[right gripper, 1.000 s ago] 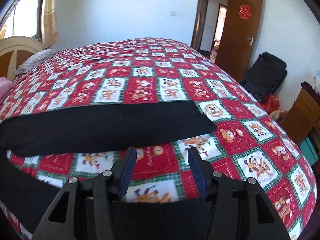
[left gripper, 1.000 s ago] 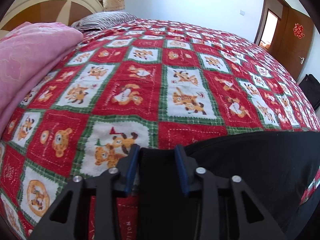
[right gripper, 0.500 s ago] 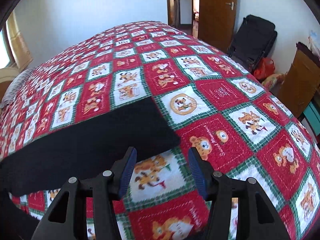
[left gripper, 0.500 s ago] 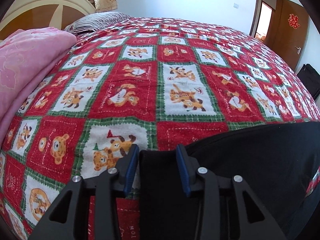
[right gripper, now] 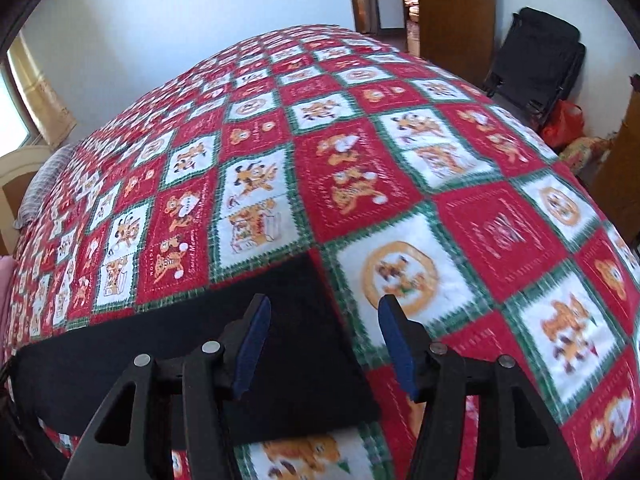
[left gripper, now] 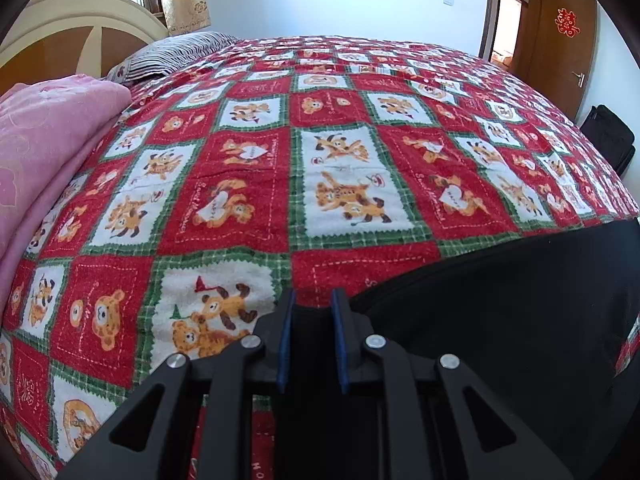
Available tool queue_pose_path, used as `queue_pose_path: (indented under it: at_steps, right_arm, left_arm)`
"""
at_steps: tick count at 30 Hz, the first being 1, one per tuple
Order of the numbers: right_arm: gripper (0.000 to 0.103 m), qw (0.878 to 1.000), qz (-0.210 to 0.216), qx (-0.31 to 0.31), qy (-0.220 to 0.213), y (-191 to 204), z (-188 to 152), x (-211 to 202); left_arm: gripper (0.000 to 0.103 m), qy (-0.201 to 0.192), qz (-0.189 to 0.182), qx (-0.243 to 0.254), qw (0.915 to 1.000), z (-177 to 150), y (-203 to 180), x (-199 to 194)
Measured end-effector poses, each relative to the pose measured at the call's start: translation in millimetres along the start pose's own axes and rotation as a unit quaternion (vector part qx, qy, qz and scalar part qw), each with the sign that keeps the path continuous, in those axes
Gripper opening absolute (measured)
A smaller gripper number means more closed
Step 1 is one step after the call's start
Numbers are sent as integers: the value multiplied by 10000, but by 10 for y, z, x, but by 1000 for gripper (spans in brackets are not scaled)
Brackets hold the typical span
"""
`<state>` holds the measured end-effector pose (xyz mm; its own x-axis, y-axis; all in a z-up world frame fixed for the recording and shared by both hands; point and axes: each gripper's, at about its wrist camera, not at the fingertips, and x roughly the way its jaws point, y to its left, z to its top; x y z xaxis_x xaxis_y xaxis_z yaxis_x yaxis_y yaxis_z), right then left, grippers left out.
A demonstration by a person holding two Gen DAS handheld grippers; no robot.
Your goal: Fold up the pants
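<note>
Black pants (left gripper: 500, 312) lie flat across the near side of a red, white and green bear-print quilt (left gripper: 340, 160). My left gripper (left gripper: 313, 300) is at their left corner. Its jaws are closing, and black cloth fills the narrow gap between the blue pads. In the right wrist view one pant leg (right gripper: 192, 344) runs in from the left and ends in a square hem. My right gripper (right gripper: 324, 304) hovers over that hem end, jaws opening slightly. The left pad is above the cloth and the right pad above the quilt; neither presses on anything.
A pink blanket (left gripper: 44, 140) is piled at the left, with a striped pillow (left gripper: 176, 54) and a cream headboard (left gripper: 80, 12) behind it. Past the bed's right edge stand a black bag (right gripper: 536, 60), a red bag (right gripper: 564, 124) and a brown door (left gripper: 560, 40).
The left jaws have narrowed onto the pants' corner. The right gripper has travelled right along the pant leg to its hem end and dropped a little.
</note>
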<state>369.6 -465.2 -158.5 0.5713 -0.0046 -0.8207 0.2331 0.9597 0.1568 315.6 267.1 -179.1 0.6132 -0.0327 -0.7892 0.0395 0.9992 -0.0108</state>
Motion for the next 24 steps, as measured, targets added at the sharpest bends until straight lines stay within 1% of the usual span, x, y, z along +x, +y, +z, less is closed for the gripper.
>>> queue_pose_path:
  at_steps: [2,5,8,9,10,11,12,13,16,20,24]
  right_arm:
    - [60,9999,-69,-66,65,61,64,128]
    - [63,9996,-153,-108,214,108,113,302]
    - [62,9989,-250,-239,321,133,110,433]
    - [61,9987,-305,-275,286,142,106,429]
    - [39,9988,-295,-304,252,151,110,419]
    - [19,9990,-194,-306,255,155,115,406]
    - [18,9991,-159,-302,251,154,123,394]
    - [9,9991,-97,-320,253,164,131,374]
    - [8,9985,-103,-536,17,232,119,208]
    - [8,9977,84,-540,-405,197,78,-113]
    - [7,9947,288,-547,-826,130,-17,-466]
  left_arm:
    - [19,-12,18,11,10000,-4,-6,-1]
    - [24,-17,141,64,9999,1,-18,4]
    - [25,8,190,104,9998,9,-32,10]
    - [25,16,200,162,9997,13,-43,13]
    - [20,33,202,261,9994,24,-61,17]
    - [15,48,168,315,9994,32,-73,17]
    - [14,59,199,389,9990,47,-95,19]
    - [13,48,271,443,9986,59,-114,14]
    - [12,-69,297,384,9988,88,-122,-49]
    - [12,-339,174,173,9991,69,-59,-202]
    - [12,-637,-66,-1,9979,37,24,-388]
